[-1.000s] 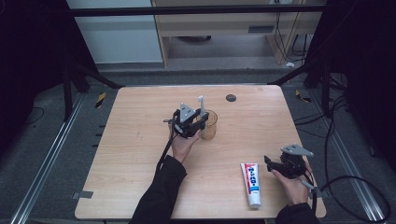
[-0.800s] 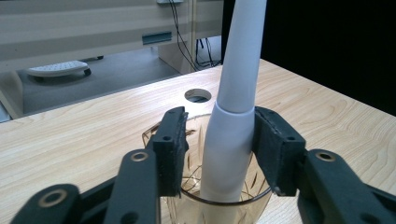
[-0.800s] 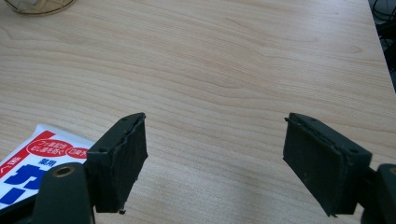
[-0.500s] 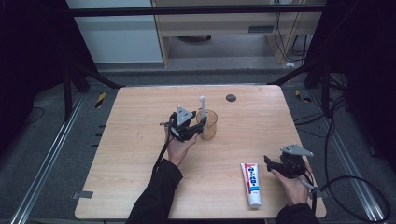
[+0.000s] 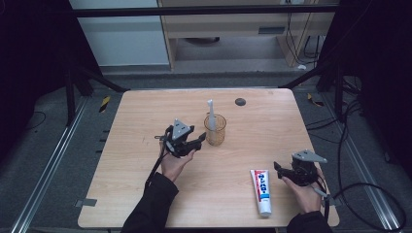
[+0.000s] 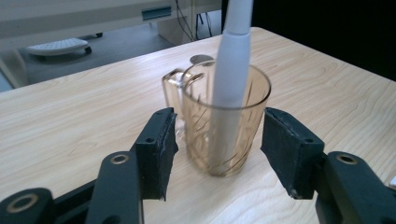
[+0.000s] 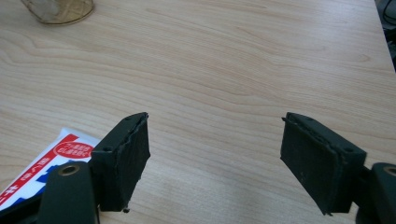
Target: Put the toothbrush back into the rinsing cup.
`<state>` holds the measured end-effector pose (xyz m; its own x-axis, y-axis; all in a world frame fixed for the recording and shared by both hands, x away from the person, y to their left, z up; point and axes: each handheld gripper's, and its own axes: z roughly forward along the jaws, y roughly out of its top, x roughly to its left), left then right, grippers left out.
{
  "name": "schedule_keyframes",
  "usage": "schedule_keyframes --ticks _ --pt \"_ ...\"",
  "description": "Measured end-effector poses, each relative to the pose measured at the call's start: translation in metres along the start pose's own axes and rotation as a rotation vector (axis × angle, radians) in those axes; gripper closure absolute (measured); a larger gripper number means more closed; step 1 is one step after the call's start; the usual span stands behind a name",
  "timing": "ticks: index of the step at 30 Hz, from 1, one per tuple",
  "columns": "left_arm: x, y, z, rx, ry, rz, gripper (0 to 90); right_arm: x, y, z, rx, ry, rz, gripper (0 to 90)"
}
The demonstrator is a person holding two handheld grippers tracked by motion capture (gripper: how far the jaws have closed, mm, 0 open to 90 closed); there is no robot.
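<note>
One clear cup (image 5: pixel 215 130) mid-table holding one white toothbrush (image 5: pixel 211 114), left tool (image 5: pixel 197 143) just beside it, jaws just opened wide, gripping nothing, one toothpaste tube (image 5: pixel 261 191) beside right tool (image 5: pixel 280 172), open, empty, one wooden table (image 5: pixel 136 121).

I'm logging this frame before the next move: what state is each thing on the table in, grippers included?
Clear amber plastic cup: upright, standing free between the left jaws.
White toothbrush: standing in the cup, leaning on its rim.
Red, white and blue toothpaste tube: lying flat, capped.
Small dark round disc: flat on the wooden table.
Left gripper: jaws have just been opening, clear of the cup.
Right gripper: open, nothing between its jaws.
</note>
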<state>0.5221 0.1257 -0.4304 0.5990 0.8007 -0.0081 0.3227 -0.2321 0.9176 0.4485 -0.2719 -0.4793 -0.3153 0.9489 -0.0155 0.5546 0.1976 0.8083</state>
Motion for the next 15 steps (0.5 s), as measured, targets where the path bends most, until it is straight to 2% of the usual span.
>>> schedule_keyframes --ticks 4,15 --pt "0.009 -0.007 -0.011 0.040 0.012 0.009 41.6 0.004 0.002 -0.003 -0.007 0.017 -0.015 27.1" --pt "0.031 -0.026 -0.057 0.066 0.067 0.012 39.6 0.012 0.004 -0.008 0.000 0.071 -0.052 37.7"
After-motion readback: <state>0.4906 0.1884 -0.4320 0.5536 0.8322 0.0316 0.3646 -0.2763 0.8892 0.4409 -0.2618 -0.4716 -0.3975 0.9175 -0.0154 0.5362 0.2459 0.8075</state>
